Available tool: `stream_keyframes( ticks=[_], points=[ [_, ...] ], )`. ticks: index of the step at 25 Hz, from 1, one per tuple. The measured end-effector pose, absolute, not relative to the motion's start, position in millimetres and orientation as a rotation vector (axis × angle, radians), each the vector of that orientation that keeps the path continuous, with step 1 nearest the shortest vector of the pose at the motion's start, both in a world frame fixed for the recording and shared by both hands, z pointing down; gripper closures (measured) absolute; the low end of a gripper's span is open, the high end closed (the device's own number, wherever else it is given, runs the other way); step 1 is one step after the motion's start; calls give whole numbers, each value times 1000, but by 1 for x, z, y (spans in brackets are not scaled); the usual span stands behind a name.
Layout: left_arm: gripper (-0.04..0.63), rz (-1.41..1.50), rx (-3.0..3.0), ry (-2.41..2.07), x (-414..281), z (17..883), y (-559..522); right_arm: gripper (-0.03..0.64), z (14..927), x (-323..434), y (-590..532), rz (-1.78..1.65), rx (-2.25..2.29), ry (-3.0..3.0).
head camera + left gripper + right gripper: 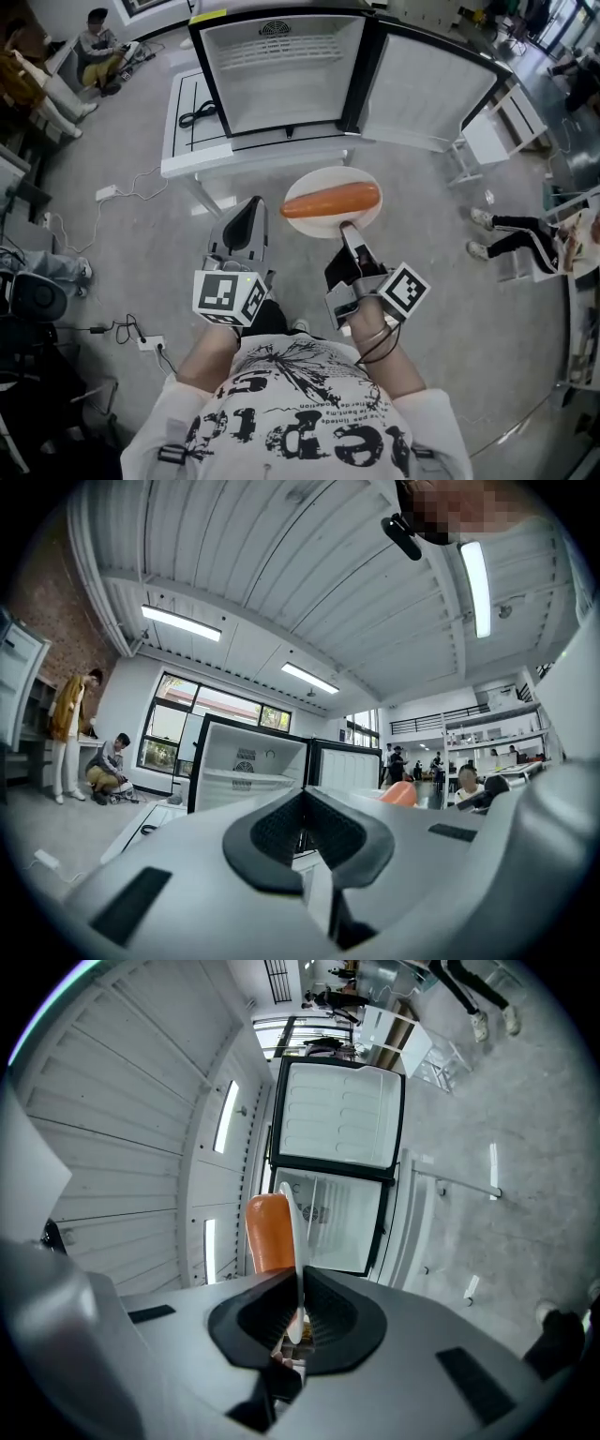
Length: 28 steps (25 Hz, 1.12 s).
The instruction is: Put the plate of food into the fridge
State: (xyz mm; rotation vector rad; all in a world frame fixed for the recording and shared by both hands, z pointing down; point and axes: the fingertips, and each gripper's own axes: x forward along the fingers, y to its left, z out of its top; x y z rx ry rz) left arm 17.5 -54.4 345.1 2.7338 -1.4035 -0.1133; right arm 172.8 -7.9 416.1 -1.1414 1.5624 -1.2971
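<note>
Mid-carry, we hold the plate of food (328, 176) by its rim in our clamped right hand-held gripper (349, 231), short of the open fridge (281, 75), left hand-held gripper (246, 221) closed empty; next, slide it level inside.

Fridge (281, 75) far centre on white worktop (183, 141), open, inside bare, door (427, 89) swung right. Black cable (197, 116) on worktop left of fridge. White plate (328, 175) held level in front of the fridge, long orange food item (331, 200) lying across it. Right gripper (349, 228) fingers clamped on plate's near rim. Left gripper (249, 208) just left of plate, not touching, nothing in it, fingers look together. Grey floor (141, 272), power strip (105, 192) at left. Seated person (98, 52) far left; someone's legs (511, 234) at right.
</note>
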Motion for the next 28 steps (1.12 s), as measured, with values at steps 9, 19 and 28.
stream_keyframes(
  ticks=[9,19,28],
  points=[
    [589,-166,2719,-1455,10,340,-140,597,424,163,-84,-1344,-1101,1543],
    [589,-177,2756,-1372,2,333,-255,597,411,154,-201,-1286,-1127,1527],
    [589,-162,2791,-1250,0,341,-331,596,399,148,-283,-1227,-1182,1546]
  ],
)
